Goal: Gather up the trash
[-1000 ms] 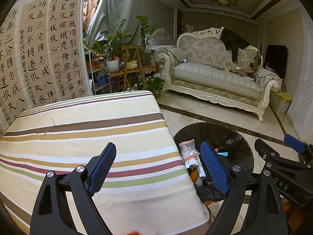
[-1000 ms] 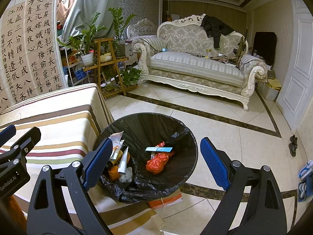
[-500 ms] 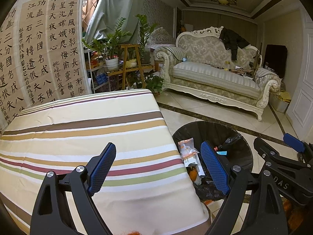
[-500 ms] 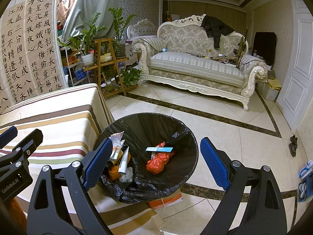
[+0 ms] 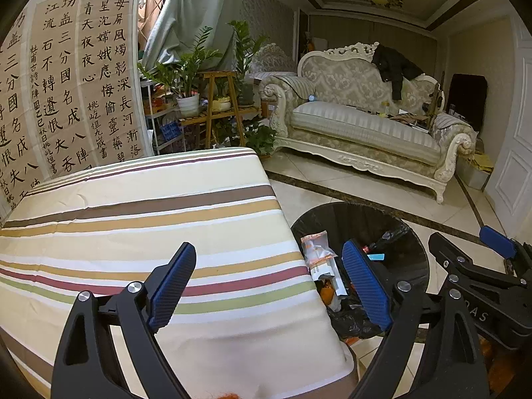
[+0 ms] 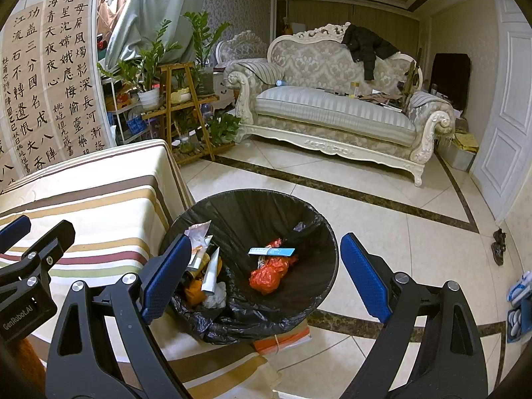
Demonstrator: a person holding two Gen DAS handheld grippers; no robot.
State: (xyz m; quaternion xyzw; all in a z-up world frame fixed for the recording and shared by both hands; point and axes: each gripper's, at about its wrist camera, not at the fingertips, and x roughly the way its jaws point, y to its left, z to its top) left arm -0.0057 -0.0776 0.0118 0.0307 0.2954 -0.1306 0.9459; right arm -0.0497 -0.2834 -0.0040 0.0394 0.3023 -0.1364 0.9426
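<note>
Both grippers hang wide open and empty: the left gripper (image 5: 269,286) over the striped table (image 5: 133,219), the right gripper (image 6: 266,277) above the bin (image 6: 319,232) parked just beside it, handy for dropping. Wrappers (image 6: 269,271) sit inside already.

Wide-spread left gripper (image 5: 266,286) above striped tablecloth (image 5: 149,219), lined trash bin (image 5: 409,229) just beside.

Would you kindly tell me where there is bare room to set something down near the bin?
The striped tablecloth is bare from the calligraphy wall to its edge by the black-lined round bin. The cream floor tiles between bin and white sofa are free. Crowded: the bin's left side, and the plant shelves.
</note>
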